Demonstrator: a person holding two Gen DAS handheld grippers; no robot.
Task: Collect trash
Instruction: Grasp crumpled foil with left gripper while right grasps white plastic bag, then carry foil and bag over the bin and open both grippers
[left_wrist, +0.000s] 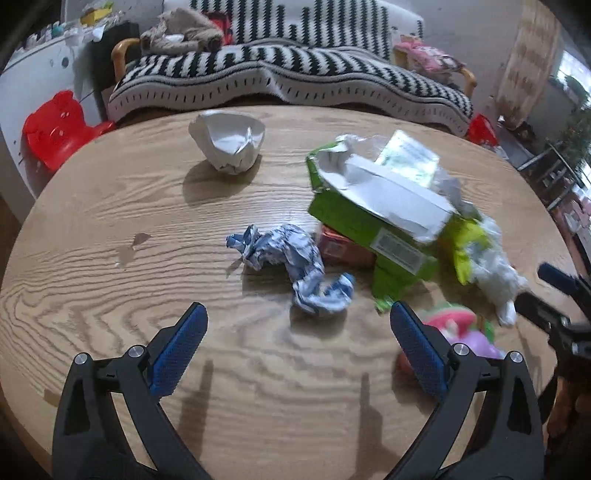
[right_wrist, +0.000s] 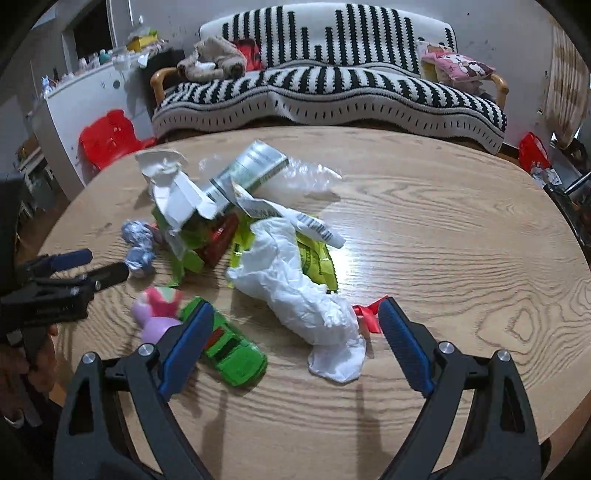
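Note:
Trash lies piled on a round wooden table. A crumpled blue-and-white wrapper sits just ahead of my left gripper, which stands open and empty over the wood. A torn green carton with white flaps lies to its right, and a crushed white paper cup stands farther back. My right gripper is open, its fingers either side of the near end of a crumpled white tissue, not pressing it. A yellow-green wrapper and a red ribbon lie beside the tissue.
A green toy car and a pink-and-purple toy lie near the right gripper's left finger. Clear plastic film lies behind the pile. A striped sofa and a red plastic stool stand beyond the table.

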